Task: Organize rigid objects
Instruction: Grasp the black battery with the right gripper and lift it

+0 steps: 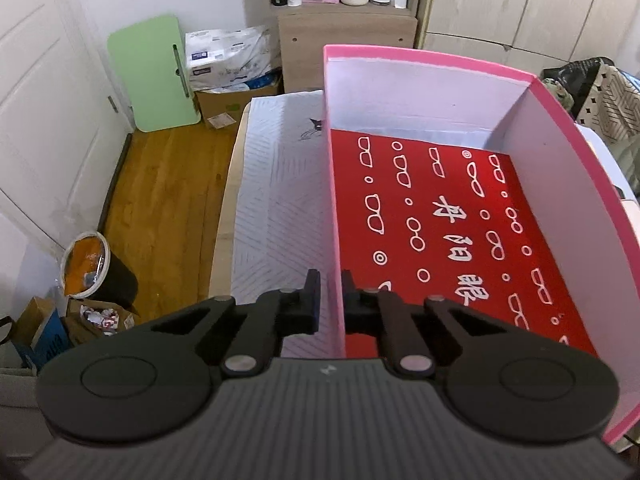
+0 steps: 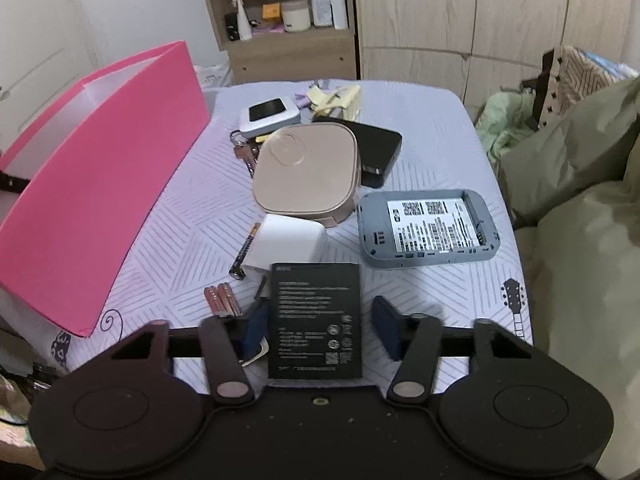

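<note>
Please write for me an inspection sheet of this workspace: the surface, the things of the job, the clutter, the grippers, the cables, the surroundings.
Surface: bed cover, pale with grey stripes.
Job's things: pink box, open, only a red printed sheet inside; black battery; grey device, back cover off; beige case; white charger.
Clutter: keys, loose AA battery, yellow cloth behind.
Grippers: left gripper shut on the box's side wall; right gripper open, astride the black battery, pads apart from it.
Cables: nothing seen.
Surroundings: shelf unit with bottles, wardrobe, wooden floor, bin.
</note>
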`<state>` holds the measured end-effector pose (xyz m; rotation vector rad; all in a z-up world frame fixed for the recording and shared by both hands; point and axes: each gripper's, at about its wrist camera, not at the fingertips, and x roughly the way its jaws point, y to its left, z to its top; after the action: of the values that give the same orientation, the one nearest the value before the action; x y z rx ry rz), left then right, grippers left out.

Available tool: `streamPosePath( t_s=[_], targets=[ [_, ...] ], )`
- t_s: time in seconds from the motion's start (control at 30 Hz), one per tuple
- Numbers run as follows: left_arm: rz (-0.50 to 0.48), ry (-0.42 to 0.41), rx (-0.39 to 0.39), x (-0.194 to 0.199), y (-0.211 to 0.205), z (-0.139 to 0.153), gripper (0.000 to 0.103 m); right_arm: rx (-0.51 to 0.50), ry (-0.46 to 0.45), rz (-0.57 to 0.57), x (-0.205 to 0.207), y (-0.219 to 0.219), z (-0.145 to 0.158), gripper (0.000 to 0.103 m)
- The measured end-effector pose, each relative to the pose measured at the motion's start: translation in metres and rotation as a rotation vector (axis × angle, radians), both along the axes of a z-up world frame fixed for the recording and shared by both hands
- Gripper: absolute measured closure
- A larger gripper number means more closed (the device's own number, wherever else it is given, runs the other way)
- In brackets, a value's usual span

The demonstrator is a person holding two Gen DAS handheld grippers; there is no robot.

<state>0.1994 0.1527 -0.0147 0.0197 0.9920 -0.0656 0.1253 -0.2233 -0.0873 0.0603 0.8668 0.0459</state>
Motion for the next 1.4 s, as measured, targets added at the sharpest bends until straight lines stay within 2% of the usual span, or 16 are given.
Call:
streamPosePath(
  t_s=[0.23,0.47,0.63,0.77,0.87,1.0,1.13,1.23,1.27,1.4],
  targets=[
    [0.004,-0.049,-0.005,-0.006,-0.002,0.002,0.099,0.043,-0.051,-0.037,-0.004,-0.011,0.013,0.049],
    [0.01,-0.053,0.0,-0.007,-0.005,0.004,0.099,0.089,-0.152,0.01,-0.009,-0.004,0.043,0.049],
    [0.018,-0.057,0.024,-0.013,-0.016,0.003,0.099,0.145,-0.255,0.113,0.003,0.014,0.085,0.048],
    [0.026,-0.067,-0.008,-0.014,-0.018,0.002,0.098,0.204,-0.273,0.247,0.021,0.043,0.114,0.048],
    [0.028,-0.074,-0.028,-0.015,-0.022,0.001,0.098,0.284,-0.195,0.367,0.051,0.074,0.123,0.048],
    [0.03,-0.077,-0.041,-0.011,-0.025,-0.001,0.098,0.359,0.017,0.432,0.118,0.115,0.107,0.048],
    [0.026,-0.084,-0.028,-0.012,-0.027,-0.001,0.098,0.408,0.201,0.395,0.179,0.148,0.068,0.048],
    [0.026,-0.086,-0.029,-0.014,-0.026,-0.002,0.098,0.485,0.351,0.297,0.218,0.157,0.032,0.048],
    [0.027,-0.086,-0.03,-0.015,-0.026,-0.002,0.098,0.489,0.379,0.26,0.225,0.16,0.021,0.048],
    [0.028,-0.086,-0.027,-0.013,-0.028,-0.002,0.098,0.497,0.394,0.204,0.233,0.175,0.001,0.048]
  ],
)
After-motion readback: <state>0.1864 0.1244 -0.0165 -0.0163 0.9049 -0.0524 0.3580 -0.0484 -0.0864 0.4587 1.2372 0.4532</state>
